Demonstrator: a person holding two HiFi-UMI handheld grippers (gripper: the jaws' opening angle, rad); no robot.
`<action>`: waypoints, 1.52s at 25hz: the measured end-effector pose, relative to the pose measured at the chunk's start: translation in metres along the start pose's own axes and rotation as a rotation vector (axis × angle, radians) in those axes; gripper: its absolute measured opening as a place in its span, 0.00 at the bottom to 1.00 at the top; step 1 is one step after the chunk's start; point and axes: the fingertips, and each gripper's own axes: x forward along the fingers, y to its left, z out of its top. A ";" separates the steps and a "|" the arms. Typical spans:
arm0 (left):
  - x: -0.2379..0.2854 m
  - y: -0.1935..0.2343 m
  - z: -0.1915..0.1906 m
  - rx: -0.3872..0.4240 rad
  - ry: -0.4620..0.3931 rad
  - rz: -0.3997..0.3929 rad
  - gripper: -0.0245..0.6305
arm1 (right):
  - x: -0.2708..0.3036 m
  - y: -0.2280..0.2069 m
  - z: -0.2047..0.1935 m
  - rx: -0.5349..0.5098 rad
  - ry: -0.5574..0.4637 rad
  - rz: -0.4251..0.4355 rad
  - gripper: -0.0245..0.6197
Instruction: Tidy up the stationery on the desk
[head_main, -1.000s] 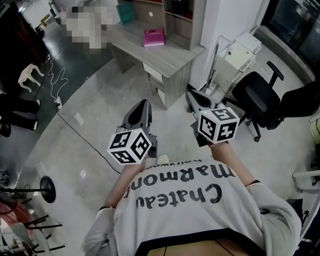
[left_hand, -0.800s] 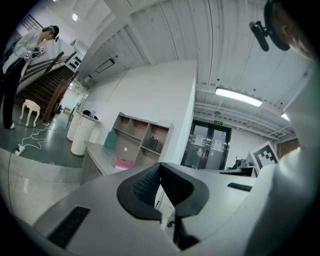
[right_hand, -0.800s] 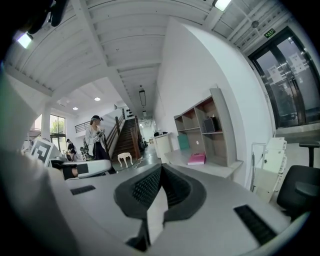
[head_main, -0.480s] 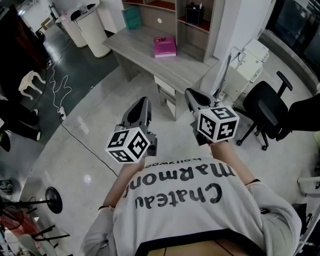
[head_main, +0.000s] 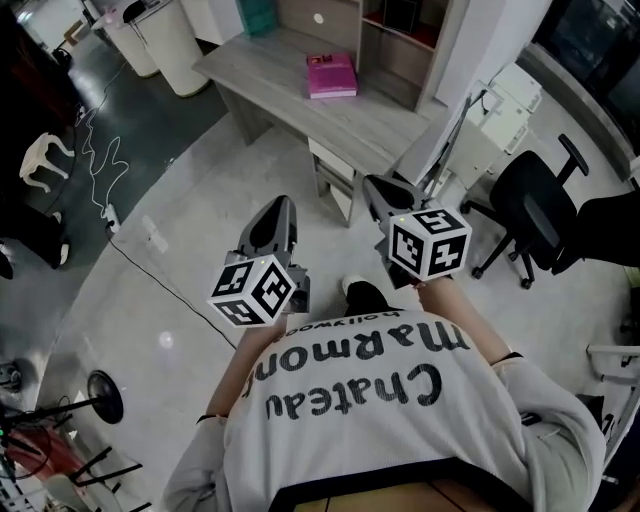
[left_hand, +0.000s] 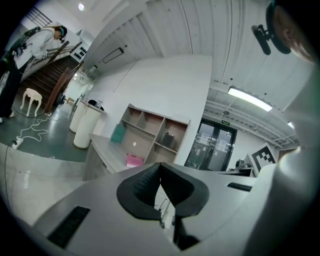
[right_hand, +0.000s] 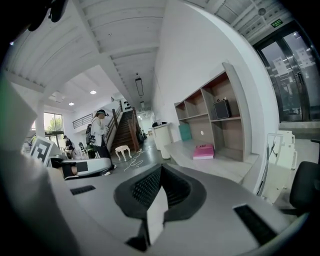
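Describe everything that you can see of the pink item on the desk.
The pink item is flat and rectangular, like a closed book or box, and bright pink. It lies flat on the light wood-look desk, near its back, just in front of the shelf unit. Nothing lies on it.

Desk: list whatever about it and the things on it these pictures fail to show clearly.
- Pink item on the desk: too small in every view to tell book from box.
- Dark object in the shelf unit: tiny in both gripper views, and the head view's top edge cuts its cubby.
- Teal item: cut by the head view's top edge.
- Pens or other small stationery: none resolvable at this distance.
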 end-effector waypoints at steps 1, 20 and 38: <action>0.003 0.004 -0.001 -0.007 0.007 0.002 0.06 | 0.006 0.000 -0.002 0.001 0.010 0.002 0.06; 0.116 0.119 0.041 -0.026 0.046 0.060 0.06 | 0.179 -0.044 0.040 0.075 0.077 0.066 0.06; 0.275 0.172 0.074 0.016 0.099 -0.028 0.06 | 0.291 -0.142 0.082 0.124 0.065 -0.014 0.06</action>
